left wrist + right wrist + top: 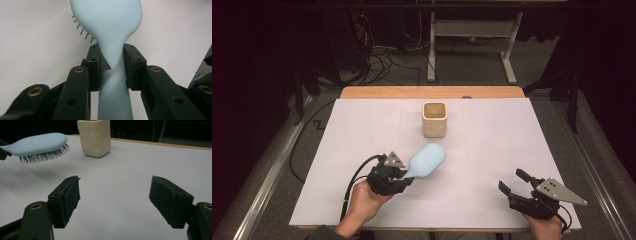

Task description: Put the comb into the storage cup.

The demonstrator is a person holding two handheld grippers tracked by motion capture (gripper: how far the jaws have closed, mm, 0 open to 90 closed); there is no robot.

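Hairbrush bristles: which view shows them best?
Right gripper view: the hairbrush is side-on, bristles pointing down, clear of the table. Left gripper view shows its smooth back with a few bristles peeking out. High view shows just its back, held by the left gripper.

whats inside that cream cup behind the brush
From the high view, the cream cup looks empty: just its shadowed beige inner walls, nothing poking above the rim. The very bottom is dim, so something small and flat there cannot be ruled out. The blue hairbrush is outside it, held by the left hand-held gripper.

Smooth matt plastic hairbrush (107,22)
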